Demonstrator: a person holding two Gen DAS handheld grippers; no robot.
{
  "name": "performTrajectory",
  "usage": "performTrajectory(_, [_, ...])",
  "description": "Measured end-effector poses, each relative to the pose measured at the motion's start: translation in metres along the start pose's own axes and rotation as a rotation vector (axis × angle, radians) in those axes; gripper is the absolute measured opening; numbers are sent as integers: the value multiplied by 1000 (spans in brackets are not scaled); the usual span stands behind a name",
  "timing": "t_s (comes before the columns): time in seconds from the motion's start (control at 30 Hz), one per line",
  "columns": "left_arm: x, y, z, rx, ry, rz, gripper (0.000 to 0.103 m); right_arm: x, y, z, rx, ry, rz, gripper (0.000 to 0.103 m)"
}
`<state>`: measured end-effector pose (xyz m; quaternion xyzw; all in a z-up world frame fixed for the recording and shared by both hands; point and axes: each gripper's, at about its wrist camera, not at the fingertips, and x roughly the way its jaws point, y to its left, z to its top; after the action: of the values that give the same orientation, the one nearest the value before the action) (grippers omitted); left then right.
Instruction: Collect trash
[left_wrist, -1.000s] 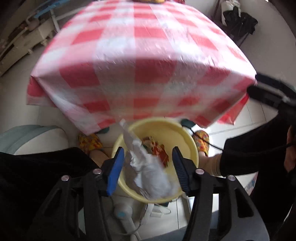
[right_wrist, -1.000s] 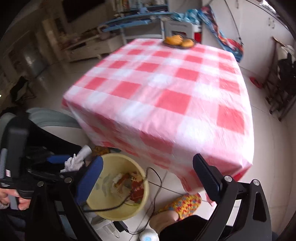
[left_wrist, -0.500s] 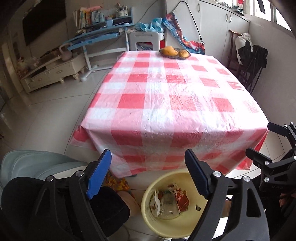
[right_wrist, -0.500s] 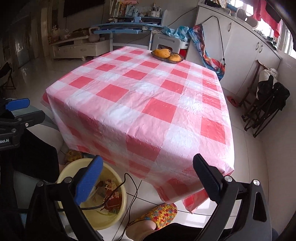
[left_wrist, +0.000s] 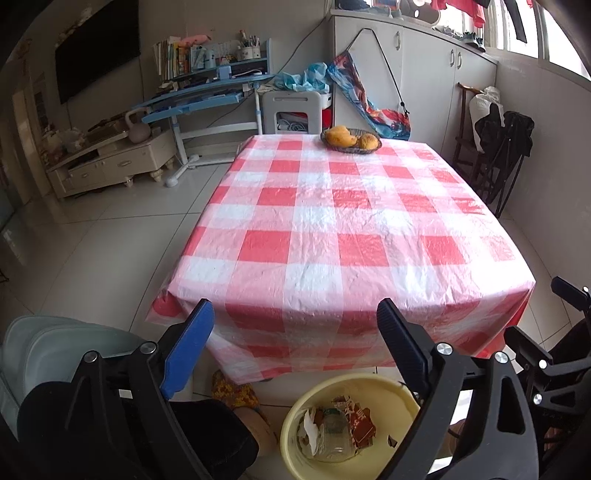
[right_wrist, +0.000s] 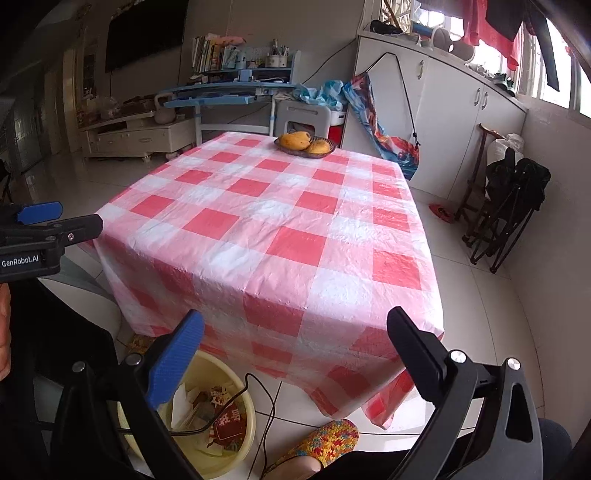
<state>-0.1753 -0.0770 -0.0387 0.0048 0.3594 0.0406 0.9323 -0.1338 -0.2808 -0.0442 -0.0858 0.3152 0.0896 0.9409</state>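
Note:
A yellow bin (left_wrist: 404, 400) stands on the floor under the table's near edge, with crumpled paper and wrappers (left_wrist: 332, 428) lying in it. My left gripper (left_wrist: 294, 308) hovers above the bin, its jaws opening, with nothing between them. In the right wrist view the same bin (right_wrist: 248, 406) sits low on the left, trash (right_wrist: 225, 424) inside. My right gripper (right_wrist: 295, 315) is open and empty, facing the table. The table (left_wrist: 332, 221) wears a red-and-white checked cloth with no loose trash on it.
A basket of orange fruit (left_wrist: 351, 140) sits at the table's far end. A black cable (right_wrist: 266, 398) runs across the bin. A person's feet in colourful slippers (right_wrist: 321, 443) rest beside it. A pale chair (left_wrist: 55, 343) is at left, a folded black chair (left_wrist: 498, 147) at right.
The left gripper let go of a crumpled white paper, which now lies in the bin; its jaws spread and it rose and tilted up. The right gripper tilted up as well.

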Motion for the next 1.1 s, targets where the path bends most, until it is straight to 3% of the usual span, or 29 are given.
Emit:
performTrajectory(0.43, [-22,-10,6,-59,-123,-30,92,-33,-3,-4,43,-187,-129,95])
performTrajectory(0.63, [-23,-15,3,-29,-139,-7,94,-35,-5,-4,58,-223,-160,95])
performTrajectory(1.1, [-21,-5,4,-63,-155,2,96,-40,-8,-3,81,-284,-218,95])
